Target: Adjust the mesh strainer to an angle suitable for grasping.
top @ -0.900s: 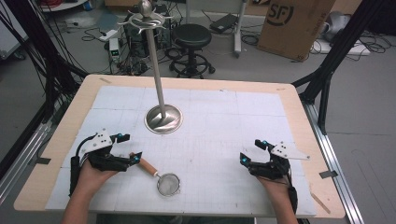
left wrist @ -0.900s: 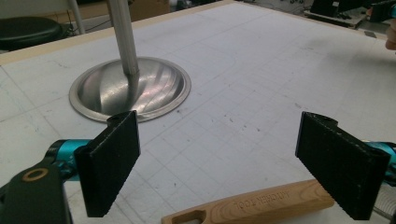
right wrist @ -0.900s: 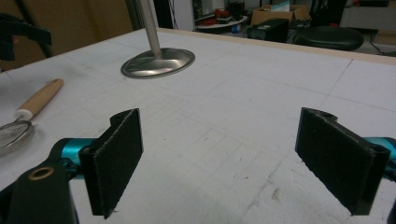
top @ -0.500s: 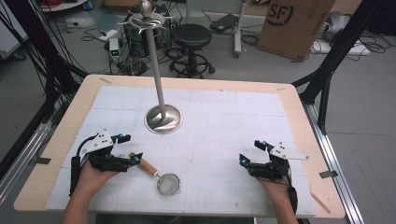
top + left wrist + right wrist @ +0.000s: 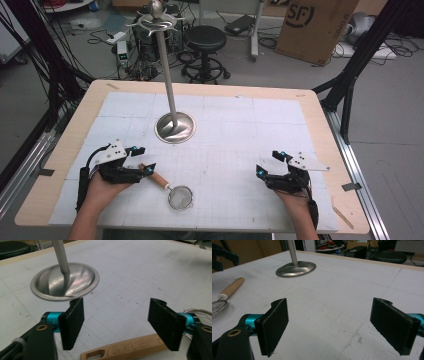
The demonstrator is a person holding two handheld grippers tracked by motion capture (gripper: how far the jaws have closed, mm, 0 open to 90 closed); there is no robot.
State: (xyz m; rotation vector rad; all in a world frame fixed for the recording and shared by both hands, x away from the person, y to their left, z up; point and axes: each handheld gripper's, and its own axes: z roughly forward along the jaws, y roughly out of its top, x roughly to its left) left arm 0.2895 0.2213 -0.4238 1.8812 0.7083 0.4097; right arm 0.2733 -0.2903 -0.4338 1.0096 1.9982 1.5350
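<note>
A small wire strainer [image 5: 180, 196] with a wooden handle [image 5: 154, 176] lies on the white mat near the front edge. My left gripper [image 5: 144, 160] hovers right over the handle's end, jaws open. In the left gripper view the handle [image 5: 125, 350] lies low between and beneath the spread pads of the left gripper [image 5: 117, 315], and neither pad presses on it. The strainer's rim [image 5: 200, 312] peeks past the right jaw. My right gripper [image 5: 270, 164] rests at the front right, open with nothing between its jaws. The right gripper view shows the right gripper [image 5: 329, 322] over bare mat, the strainer [image 5: 219, 306] far left.
A tall metal stand rises from a round steel base [image 5: 175, 127] at the table's middle-left, with curved hooks at its top [image 5: 157, 17]. The base also appears as a disc [image 5: 65, 281] ahead of the left jaws and as a disc [image 5: 295, 268] far off. A wooden table rim [image 5: 325, 125] frames the mat.
</note>
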